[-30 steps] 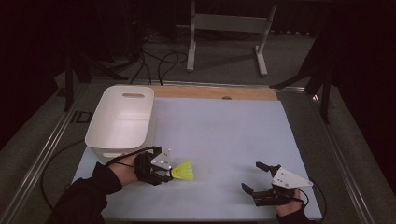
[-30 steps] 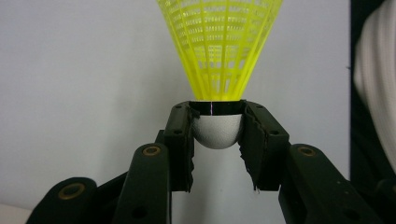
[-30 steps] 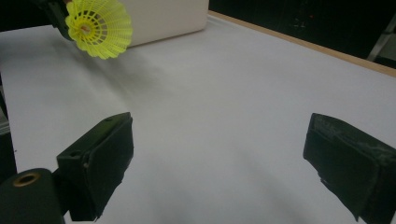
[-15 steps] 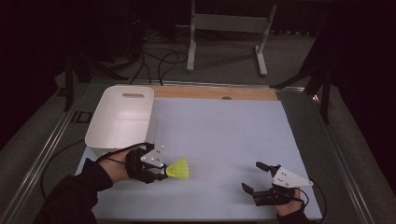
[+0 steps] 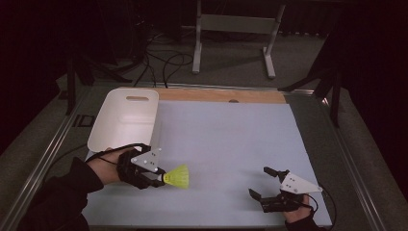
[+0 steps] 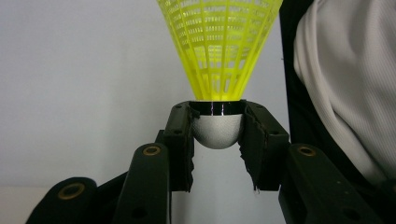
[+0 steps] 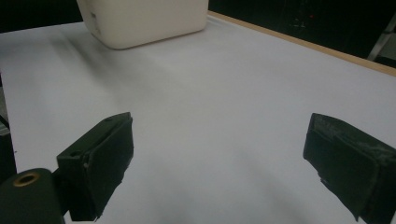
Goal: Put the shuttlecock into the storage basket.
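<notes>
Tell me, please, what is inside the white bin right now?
The white bin looks empty: only its bare white floor shows in the high view. The strip behind its near wall is hidden from sight.

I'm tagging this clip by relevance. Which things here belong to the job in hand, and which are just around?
In the job:
- yellow shuttlecock, clamped by its cork
- left gripper
- white bin, likely its destination

Just around:
- right gripper, open, idle
- metal stand
- floor cables

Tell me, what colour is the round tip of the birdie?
The shuttlecock has a white rounded tip below its yellow skirt, clearest in the left gripper view.
</notes>
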Motion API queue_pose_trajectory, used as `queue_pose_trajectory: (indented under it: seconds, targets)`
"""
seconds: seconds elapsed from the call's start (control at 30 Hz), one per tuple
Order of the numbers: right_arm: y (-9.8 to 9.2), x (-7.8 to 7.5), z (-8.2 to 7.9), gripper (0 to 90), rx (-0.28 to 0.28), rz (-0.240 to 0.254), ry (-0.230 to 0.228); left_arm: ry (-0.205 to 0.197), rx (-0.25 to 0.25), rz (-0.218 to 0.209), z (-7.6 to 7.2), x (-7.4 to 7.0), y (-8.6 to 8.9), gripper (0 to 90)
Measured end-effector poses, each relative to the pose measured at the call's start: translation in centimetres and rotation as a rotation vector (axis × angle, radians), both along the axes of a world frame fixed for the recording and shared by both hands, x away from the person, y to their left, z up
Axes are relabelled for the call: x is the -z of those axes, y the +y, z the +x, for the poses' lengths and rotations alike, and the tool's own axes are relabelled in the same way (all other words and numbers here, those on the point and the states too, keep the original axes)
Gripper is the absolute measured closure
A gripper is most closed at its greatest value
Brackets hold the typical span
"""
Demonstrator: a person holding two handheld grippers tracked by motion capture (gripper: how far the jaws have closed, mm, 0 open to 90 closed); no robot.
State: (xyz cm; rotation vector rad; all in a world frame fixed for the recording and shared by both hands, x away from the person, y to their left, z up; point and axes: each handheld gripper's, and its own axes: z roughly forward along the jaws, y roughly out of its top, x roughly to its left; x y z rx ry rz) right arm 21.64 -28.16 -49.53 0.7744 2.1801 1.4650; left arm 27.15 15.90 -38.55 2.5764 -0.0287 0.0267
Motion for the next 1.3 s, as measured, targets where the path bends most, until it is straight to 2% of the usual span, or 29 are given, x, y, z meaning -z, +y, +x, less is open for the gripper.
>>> queue_pose_trajectory:
  seconds: [0.07,0.2,0.27,0.57,0.63,0.87,0.97,1.13,1.2,1.3]
  targets:
    - [0.0,0.0,0.0,8.2,0.000,0.000,0.000,0.000,0.000,0.000,0.0,0.0,0.0,65.3]
    - [0.1,0.0,0.0,8.2,0.000,0.000,-0.001,-0.001,0.012,-0.046,-0.1,-1.1,0.7,65.3]
    - [0.1,-0.1,-0.1,8.3,0.002,0.001,0.000,0.002,0.022,-0.048,-0.1,-1.4,1.0,65.3]
    - [0.0,-0.1,-0.1,8.2,0.002,0.003,0.002,-0.011,0.014,-0.001,0.0,-2.8,1.7,65.3]
    - [0.0,-0.1,-0.1,8.2,0.004,0.000,0.001,-0.012,0.009,0.000,0.1,-3.0,1.8,65.3]
    - [0.0,-0.1,0.0,8.2,0.003,0.000,0.001,-0.059,0.005,-0.005,0.5,-5.0,2.9,65.3]
    - [0.1,-0.1,0.0,8.3,0.002,-0.001,0.002,-0.074,0.000,-0.007,0.7,-5.4,3.3,65.3]
    - [0.0,-0.1,0.0,8.3,0.004,0.000,0.002,-0.103,0.020,-0.019,0.8,-5.8,4.1,65.3]
    - [0.1,0.0,0.0,8.3,0.003,-0.001,0.003,-0.091,0.015,-0.025,1.1,-5.9,4.4,65.3]
    - [0.1,0.0,0.0,8.2,0.001,-0.002,0.002,-0.095,0.002,-0.020,1.4,-6.0,4.9,65.3]
